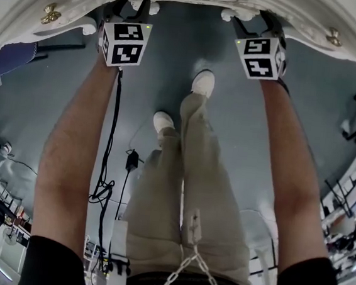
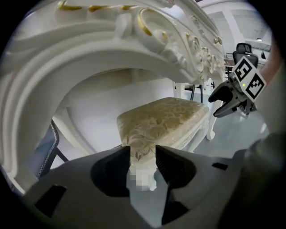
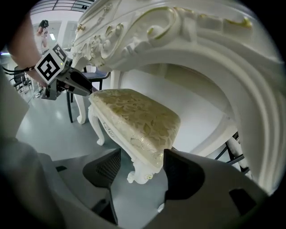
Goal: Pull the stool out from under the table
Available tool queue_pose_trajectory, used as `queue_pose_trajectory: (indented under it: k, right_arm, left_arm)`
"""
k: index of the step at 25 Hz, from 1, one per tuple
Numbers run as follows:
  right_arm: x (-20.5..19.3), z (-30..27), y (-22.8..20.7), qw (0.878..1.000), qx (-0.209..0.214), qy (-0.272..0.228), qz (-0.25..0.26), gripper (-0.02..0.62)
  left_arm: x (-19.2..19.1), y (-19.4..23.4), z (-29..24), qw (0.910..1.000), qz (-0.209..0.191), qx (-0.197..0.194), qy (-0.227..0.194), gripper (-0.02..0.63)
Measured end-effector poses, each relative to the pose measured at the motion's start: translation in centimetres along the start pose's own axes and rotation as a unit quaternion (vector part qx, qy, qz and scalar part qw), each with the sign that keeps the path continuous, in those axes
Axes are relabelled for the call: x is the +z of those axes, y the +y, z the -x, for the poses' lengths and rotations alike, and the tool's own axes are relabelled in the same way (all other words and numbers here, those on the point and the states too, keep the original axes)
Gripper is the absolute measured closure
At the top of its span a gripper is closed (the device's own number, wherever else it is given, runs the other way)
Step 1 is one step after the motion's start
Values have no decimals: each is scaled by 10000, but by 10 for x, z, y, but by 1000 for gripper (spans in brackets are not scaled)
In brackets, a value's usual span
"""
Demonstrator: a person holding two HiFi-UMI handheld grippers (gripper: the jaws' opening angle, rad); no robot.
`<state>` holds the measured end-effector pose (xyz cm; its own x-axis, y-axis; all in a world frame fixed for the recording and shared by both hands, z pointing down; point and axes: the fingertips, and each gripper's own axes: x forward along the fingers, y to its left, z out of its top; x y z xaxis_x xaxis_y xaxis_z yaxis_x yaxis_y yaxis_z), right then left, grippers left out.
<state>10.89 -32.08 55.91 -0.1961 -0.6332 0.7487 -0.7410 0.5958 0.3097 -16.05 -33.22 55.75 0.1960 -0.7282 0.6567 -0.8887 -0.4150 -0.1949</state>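
Readable text, numbers, brands: none that we can find. We list only black-and-white square code patterns, on the marker cube [image 1: 122, 43] of the left gripper [image 1: 131, 6] and the marker cube [image 1: 261, 57] of the right gripper [image 1: 257, 20].

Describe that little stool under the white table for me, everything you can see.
The stool has a padded seat in cream-gold floral fabric on a white carved frame with curved legs. It stands upright on the grey floor, tucked under the arch of the ornate white table. One near corner shows between the open jaws of the left gripper, the other between those of the right gripper; no firm grip shows.
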Motion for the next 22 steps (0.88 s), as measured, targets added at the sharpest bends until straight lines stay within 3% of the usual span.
queue_pose_trajectory:
  k: [3, 8, 19, 22]
  right_arm:
    - [-7, -12, -8, 9999, -63, 137, 41, 322]
    - [-6, -28, -15, 9994, -28, 278, 198, 321]
    - [-5, -37, -13, 9990, 85, 441, 7, 324]
    - [-6, -30, -14, 9989, 34, 455, 47, 364]
  left_arm:
    - [-7, 7, -7, 9998, 115, 14, 179, 442]
    - [-18, 6, -20, 9981, -179, -188, 558, 422]
    - [-17, 2, -25, 9956, -362, -507, 704, 433]
    - [-19, -1, -23, 9940, -458, -565, 815, 434]
